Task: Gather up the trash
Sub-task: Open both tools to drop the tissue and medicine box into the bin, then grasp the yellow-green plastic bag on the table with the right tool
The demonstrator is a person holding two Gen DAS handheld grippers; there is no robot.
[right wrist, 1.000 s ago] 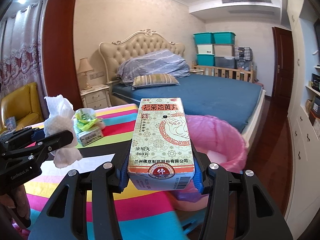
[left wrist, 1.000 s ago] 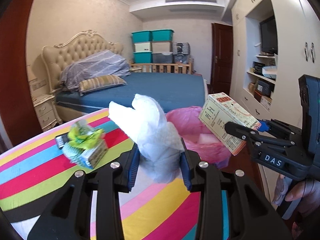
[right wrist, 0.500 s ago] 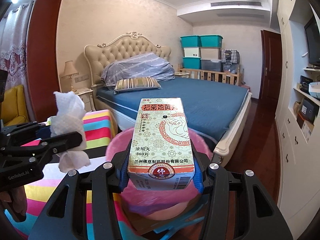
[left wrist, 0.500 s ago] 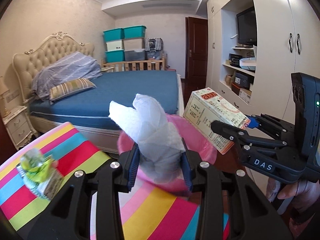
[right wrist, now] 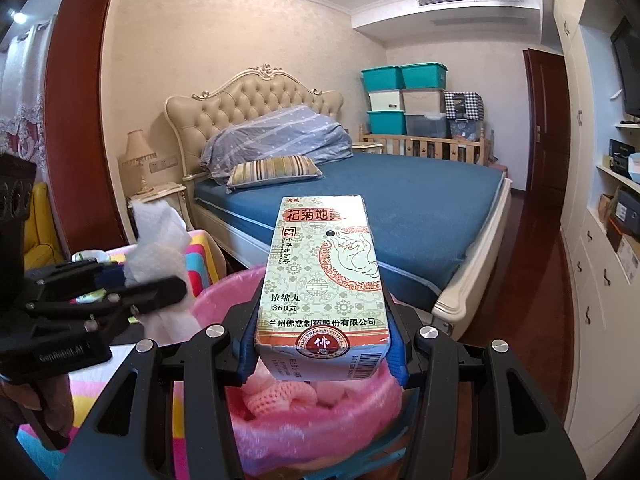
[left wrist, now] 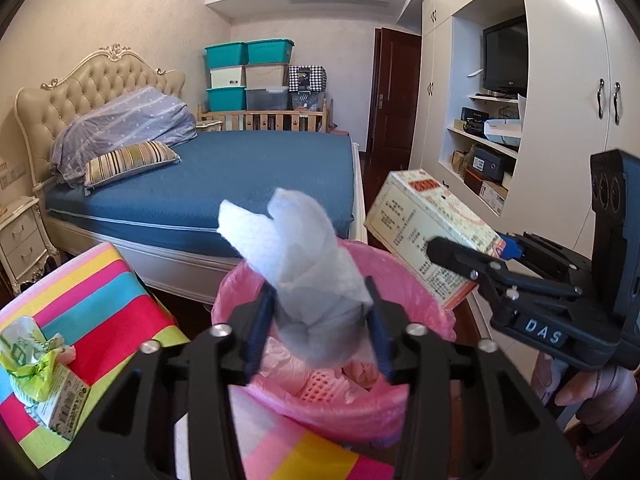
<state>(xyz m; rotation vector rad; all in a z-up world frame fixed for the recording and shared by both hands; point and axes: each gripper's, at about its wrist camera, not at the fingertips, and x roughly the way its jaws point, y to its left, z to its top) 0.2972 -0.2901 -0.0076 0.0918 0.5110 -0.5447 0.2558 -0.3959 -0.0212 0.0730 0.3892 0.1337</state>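
Two grippers: both over the pink-lined trash bin (left wrist: 332,408), each with one piece of trash between its fingers.
Far left, table: striped cloth (left wrist: 100,300) carries a green wrapper on a small carton (left wrist: 44,376), well apart from both grippers, not yet collected.
Left gripper (left wrist: 320,320): jaws opening; crumpled white tissue (left wrist: 304,264) stands upright between the pads, its lower end directly above the bin mouth. Contact looks loose; I cannot tell whether the pads touch it at all.
Right gripper (right wrist: 322,344): jaws opening slightly; medicine box (right wrist: 324,280) sits between the blue pads, long axis running away from the fingers and tilted up, near end above the bin.
Key relation: bin lies straight below both sets of fingers, so letting go should suffice; the tissue looks nearer the centre, the box nearer the right rim.
Left view only: box side face, leftover carton.
Right view only: box front print, foam netting (right wrist: 280,396) inside the bin, tissue from the side (right wrist: 160,248).
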